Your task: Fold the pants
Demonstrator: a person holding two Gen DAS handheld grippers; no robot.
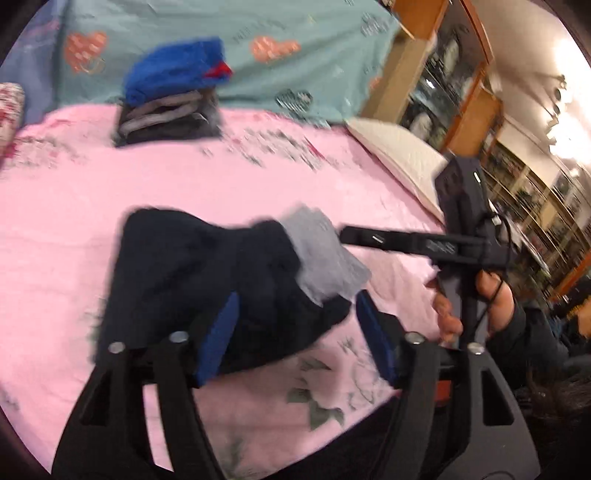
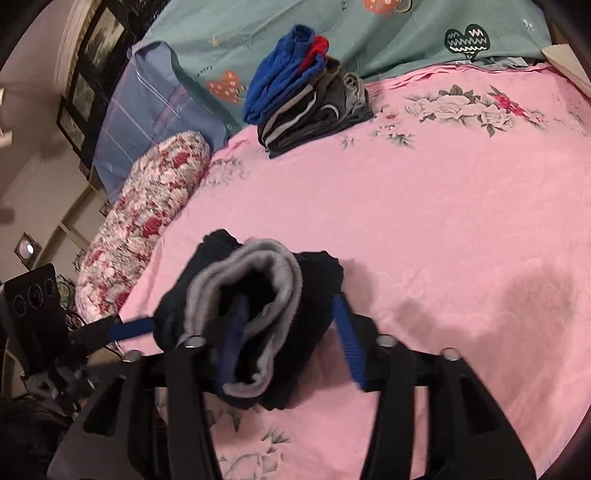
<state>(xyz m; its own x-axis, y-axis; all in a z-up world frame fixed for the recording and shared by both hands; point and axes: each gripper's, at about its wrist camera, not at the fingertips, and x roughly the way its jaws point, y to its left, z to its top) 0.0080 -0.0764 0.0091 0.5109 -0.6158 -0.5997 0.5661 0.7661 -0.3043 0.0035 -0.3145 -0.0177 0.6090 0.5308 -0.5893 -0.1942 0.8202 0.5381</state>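
Note:
Dark navy pants (image 1: 192, 273) with a grey waistband (image 1: 325, 258) are bunched above the pink floral bedsheet (image 1: 184, 177). My left gripper (image 1: 295, 325) has its blue pads wide apart, with the bundle draped between and over them. The right gripper's body (image 1: 461, 243) shows at the right of the left wrist view, its fingers reaching toward the waistband. In the right wrist view the pants (image 2: 317, 288) and grey waistband (image 2: 258, 273) hang over my right gripper (image 2: 291, 328), jaws apart around the cloth. The left gripper's blue finger (image 2: 133, 328) enters from the left.
A stack of folded clothes with blue shorts on top (image 2: 295, 81) sits at the far side of the bed, seen also in the left wrist view (image 1: 173, 92). A floral bolster (image 2: 147, 221), blue pillow (image 2: 147, 110) and teal blanket (image 2: 369, 33) line the bed's edge. Bookshelves (image 1: 517, 184) stand beyond.

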